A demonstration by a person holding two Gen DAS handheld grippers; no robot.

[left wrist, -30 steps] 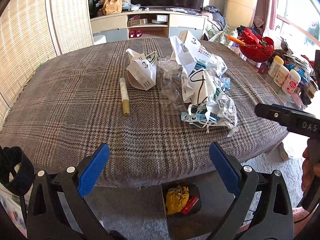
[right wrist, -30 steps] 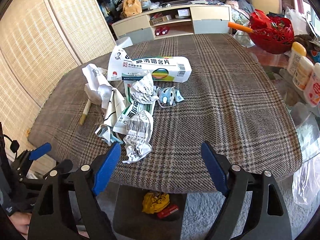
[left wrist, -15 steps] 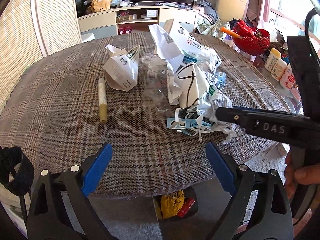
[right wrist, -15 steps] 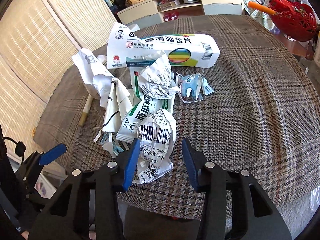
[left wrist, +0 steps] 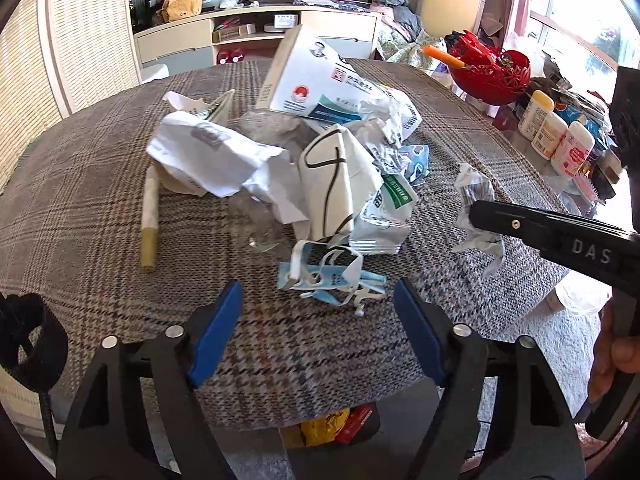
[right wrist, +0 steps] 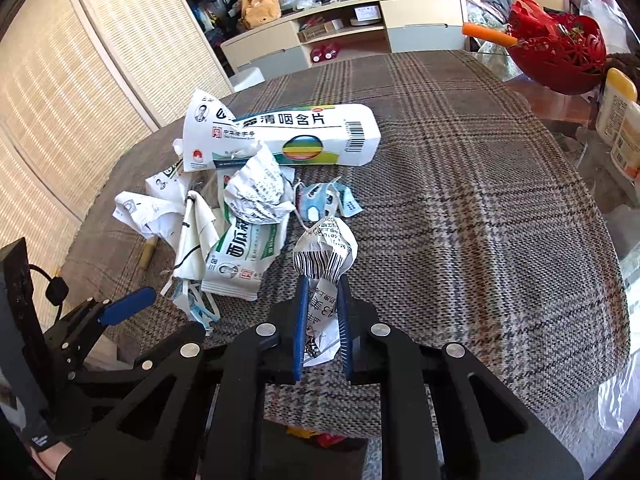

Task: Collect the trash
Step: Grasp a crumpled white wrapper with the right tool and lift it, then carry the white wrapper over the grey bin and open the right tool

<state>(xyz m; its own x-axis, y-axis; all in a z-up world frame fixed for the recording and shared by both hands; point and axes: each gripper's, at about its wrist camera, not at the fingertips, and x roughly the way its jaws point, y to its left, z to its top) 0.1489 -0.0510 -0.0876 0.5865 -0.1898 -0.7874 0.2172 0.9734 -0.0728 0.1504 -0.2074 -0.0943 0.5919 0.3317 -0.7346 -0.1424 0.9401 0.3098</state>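
The round table (right wrist: 500,208) wore a brown plaid cloth, and the trash lay heaped on the half nearer the woven cream screens (right wrist: 60,92). At the back of the heap a long white medicine box (right wrist: 288,136) lay on its side; in front of it sat a crumpled leaflet (right wrist: 260,192), a green-and-white sachet (right wrist: 240,256), a folded white mask (left wrist: 336,176) with black straps, and a torn blue-and-white wrapper (left wrist: 332,276) nearest the table edge. A yellowish pen (left wrist: 149,224) lay apart on the cloth to the left of the pile in the left wrist view.

The right gripper (right wrist: 322,284) had its blue pads pressed together on a crumpled barcode paper (right wrist: 326,256), which stood clear of the heap, just beside the sachet. The left gripper (left wrist: 318,300) hovered over the near edge of the table with its jaws closing, nothing between them yet, the blue-and-white wrapper lying just ahead.

Below the table edge a bin (left wrist: 332,428) showed yellow and red scraps, though only a sliver of it was visible and its shape was hard to judge. Beyond the table stood a low cream cabinet (right wrist: 348,36) with open shelves, a red openwork basket (right wrist: 560,52) with an orange handle sticking out, and white bottles (left wrist: 556,136) on a side surface by the window.
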